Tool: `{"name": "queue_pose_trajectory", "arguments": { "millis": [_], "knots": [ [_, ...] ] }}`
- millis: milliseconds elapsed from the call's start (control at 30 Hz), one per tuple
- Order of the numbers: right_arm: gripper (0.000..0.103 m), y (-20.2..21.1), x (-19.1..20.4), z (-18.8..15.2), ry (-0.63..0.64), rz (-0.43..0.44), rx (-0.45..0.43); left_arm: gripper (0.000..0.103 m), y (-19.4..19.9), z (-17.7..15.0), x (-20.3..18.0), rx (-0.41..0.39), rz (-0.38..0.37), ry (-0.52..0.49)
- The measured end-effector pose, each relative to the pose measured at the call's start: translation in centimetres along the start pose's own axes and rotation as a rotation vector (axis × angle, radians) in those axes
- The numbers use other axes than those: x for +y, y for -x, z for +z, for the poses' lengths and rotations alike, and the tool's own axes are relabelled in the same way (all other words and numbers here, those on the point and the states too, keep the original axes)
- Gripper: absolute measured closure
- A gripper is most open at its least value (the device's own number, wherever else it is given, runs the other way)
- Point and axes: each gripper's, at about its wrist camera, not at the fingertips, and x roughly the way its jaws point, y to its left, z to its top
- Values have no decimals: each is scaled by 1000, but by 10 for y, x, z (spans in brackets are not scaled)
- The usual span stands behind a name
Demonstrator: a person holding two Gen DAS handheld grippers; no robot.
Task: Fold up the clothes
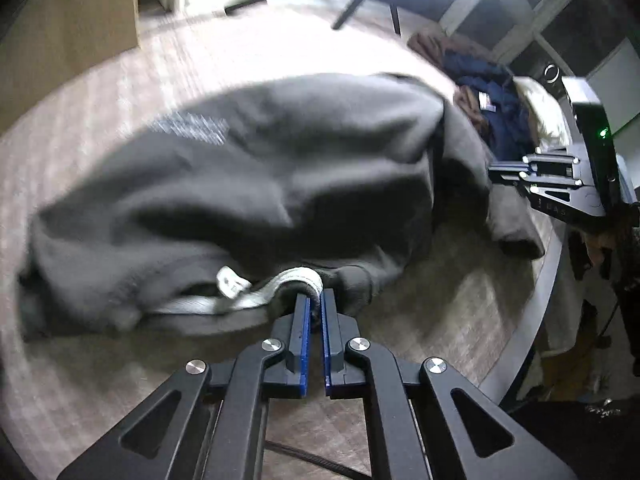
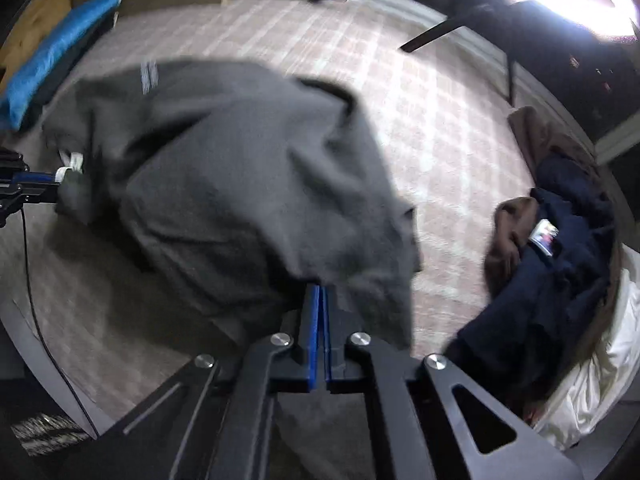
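Note:
A dark grey sweatshirt with a pale print lies bunched on the checked tabletop; it also shows in the right wrist view. My left gripper is shut on its near edge, at a white inner band. My right gripper is shut on another edge of the sweatshirt, which drapes over its fingers. The right gripper appears at the right in the left wrist view; the left gripper shows at the left edge in the right wrist view.
A pile of navy, brown and white clothes sits at the table's right side. A blue cushion lies at the far left. A dark chair stands beyond the table. A cable hangs from the left gripper.

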Motion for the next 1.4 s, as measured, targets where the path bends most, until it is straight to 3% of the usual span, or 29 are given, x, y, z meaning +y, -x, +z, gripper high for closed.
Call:
{"name": "queue_pose_trajectory", "arguments": {
  "millis": [100, 167, 200, 233, 267, 300, 400, 500, 567, 600, 767, 900, 967, 1000, 1100, 1167, 1200, 1267, 1300, 1400],
  "knots": [
    [101, 43, -21, 2, -49, -10, -93, 99, 40, 0, 10, -82, -20, 23],
    [95, 68, -27, 1, -41, -2, -126, 99, 63, 0, 14, -126, -34, 37],
    [70, 74, -24, 1, -27, -14, -116, 99, 71, 0, 15, -137, -36, 38],
    [35, 76, -16, -1, -4, -37, -107, 99, 78, 1, 16, -148, -39, 39],
    [26, 77, -6, -4, 25, -35, -126, 99, 81, 1, 15, -153, -34, 34],
    [25, 77, 5, -6, 54, -33, -146, 99, 81, 2, 13, -153, -23, 24],
    [25, 56, 57, -5, 176, 8, -152, 99, 84, 4, 11, -160, -27, 20],
    [27, 19, 87, -1, 295, -137, -127, 99, 92, 6, 10, -174, -46, 26],
    [94, -5, 95, 1, 342, -246, -87, 99, 98, 4, 10, -181, -56, 29],
    [98, 11, 81, 0, 289, -215, -102, 99, 102, 1, 11, -188, -55, 25],
    [98, 91, 12, -8, 28, -60, -176, 100, 140, -19, 13, -238, -39, 41],
    [99, 171, -25, -18, -6, -126, -280, 100, 187, -32, 12, -244, 13, 21],
    [99, 189, -48, -13, -43, -74, -284, 100, 201, -27, 9, -234, 24, -7],
    [99, 189, -58, -8, -54, -86, -291, 100, 204, -19, 6, -228, 28, -21],
    [99, 149, -84, 20, -42, -255, -265, 99, 183, 21, -13, -201, 4, -88],
    [90, 90, -107, 44, -31, -336, -182, 91, 137, 59, -20, -132, -12, -111],
    [77, 56, -119, 54, -43, -386, -118, 87, 111, 79, -23, -92, -15, -122],
    [76, 7, -134, 59, -79, -420, 17, 89, 85, 95, -17, -55, 36, -123],
    [76, 0, -134, 55, -98, -397, 32, 90, 76, 101, -12, -42, 69, -120],
    [73, 20, -110, 31, -118, -327, -45, 85, 71, 98, 9, -52, 112, -115]
  ]
}}
